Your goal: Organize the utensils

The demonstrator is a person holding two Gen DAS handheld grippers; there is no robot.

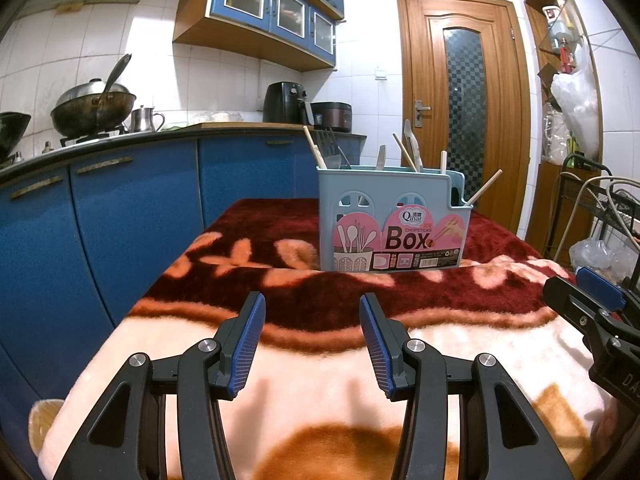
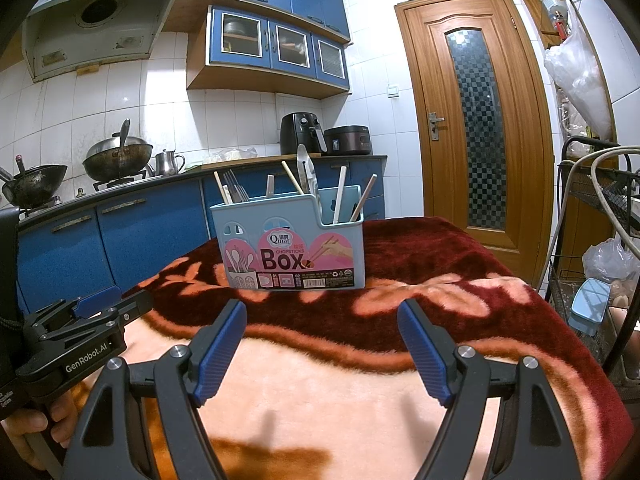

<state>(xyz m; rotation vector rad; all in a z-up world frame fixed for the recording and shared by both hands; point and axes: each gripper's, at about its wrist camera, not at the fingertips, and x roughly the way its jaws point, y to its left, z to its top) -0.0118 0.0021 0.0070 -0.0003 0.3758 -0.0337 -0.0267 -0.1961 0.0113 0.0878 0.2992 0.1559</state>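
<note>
A light blue utensil box with a pink "Box" label stands on the red and peach blanket, ahead of both grippers. Chopsticks, forks and a pale spatula stick up out of its compartments. My left gripper hovers open over the blanket's near part with nothing between its blue pads. My right gripper is open wider, also empty, and shows at the right edge of the left wrist view.
Blue kitchen cabinets run along the left, with woks, a kettle and an air fryer on the counter. A wooden door is behind. A black wire rack with bags stands at the right.
</note>
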